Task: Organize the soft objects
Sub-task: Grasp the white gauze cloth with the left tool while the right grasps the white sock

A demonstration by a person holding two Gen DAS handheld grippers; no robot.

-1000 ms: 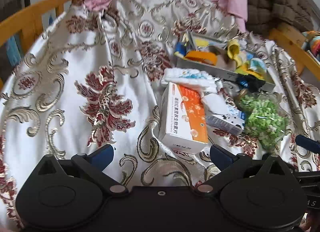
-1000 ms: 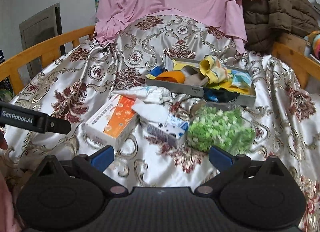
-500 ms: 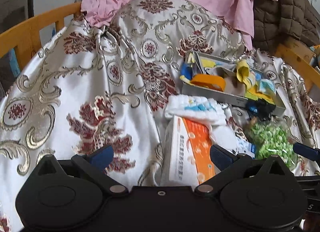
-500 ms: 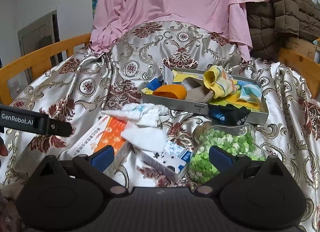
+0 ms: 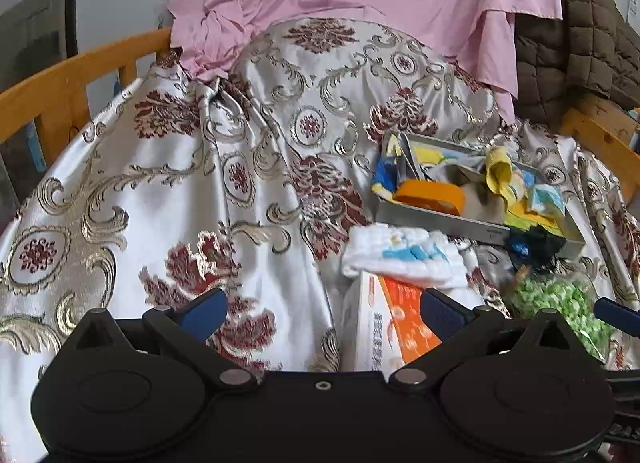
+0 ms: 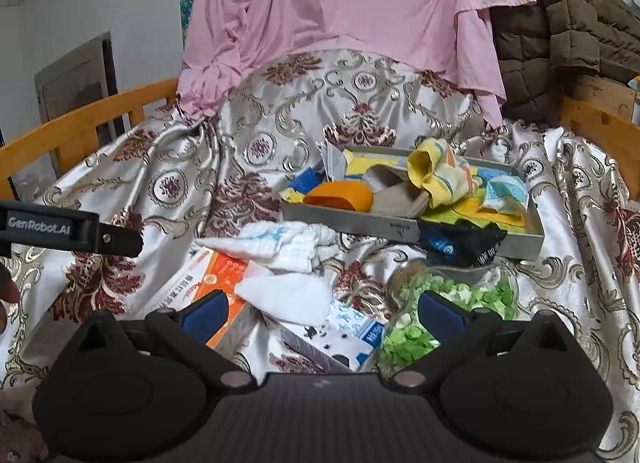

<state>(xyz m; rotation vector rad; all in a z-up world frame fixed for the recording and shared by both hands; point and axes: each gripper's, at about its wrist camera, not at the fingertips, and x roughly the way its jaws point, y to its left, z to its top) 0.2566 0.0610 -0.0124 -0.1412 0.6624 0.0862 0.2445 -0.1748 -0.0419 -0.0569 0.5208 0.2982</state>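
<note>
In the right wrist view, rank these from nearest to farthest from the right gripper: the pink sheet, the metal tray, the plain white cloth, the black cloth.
1. Plain white cloth, just ahead of the right gripper, between its open jaws.
2. Black cloth, farther ahead to the right, hanging over the tray's front edge.
3. Metal tray, behind it at mid-scene.
4. Pink sheet, draped at the back.

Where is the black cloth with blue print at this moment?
In the right wrist view, the black cloth lies right of centre, draped over the front wall of the metal tray, above the green bag.
</note>
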